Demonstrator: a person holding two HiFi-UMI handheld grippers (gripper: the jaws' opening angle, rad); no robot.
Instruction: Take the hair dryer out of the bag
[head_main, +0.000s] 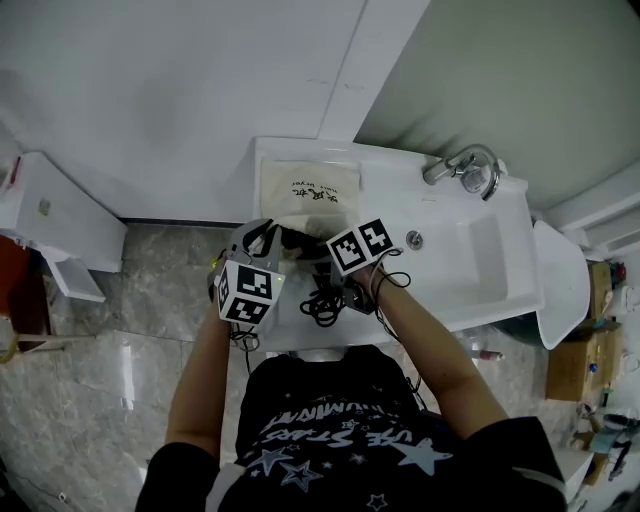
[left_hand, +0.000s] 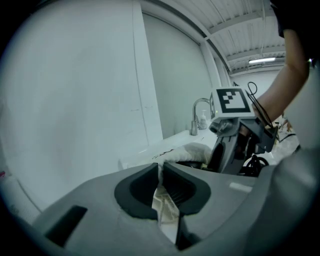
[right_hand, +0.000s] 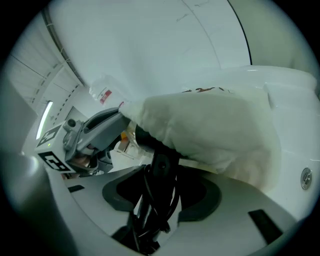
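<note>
Lettering (head_main: 316, 192) on the bag (head_main: 296, 210) is too small to read.

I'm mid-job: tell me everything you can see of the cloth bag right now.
The bag is a cream cloth pouch, soft and wrinkled, with dark lettering on its upper face. It lies on the white sink counter, left of the basin, mouth toward the counter's near edge. The left gripper pinches a fold of its rim. The black hair dryer sticks out of the mouth, handle and cord clamped in the right gripper.
</note>
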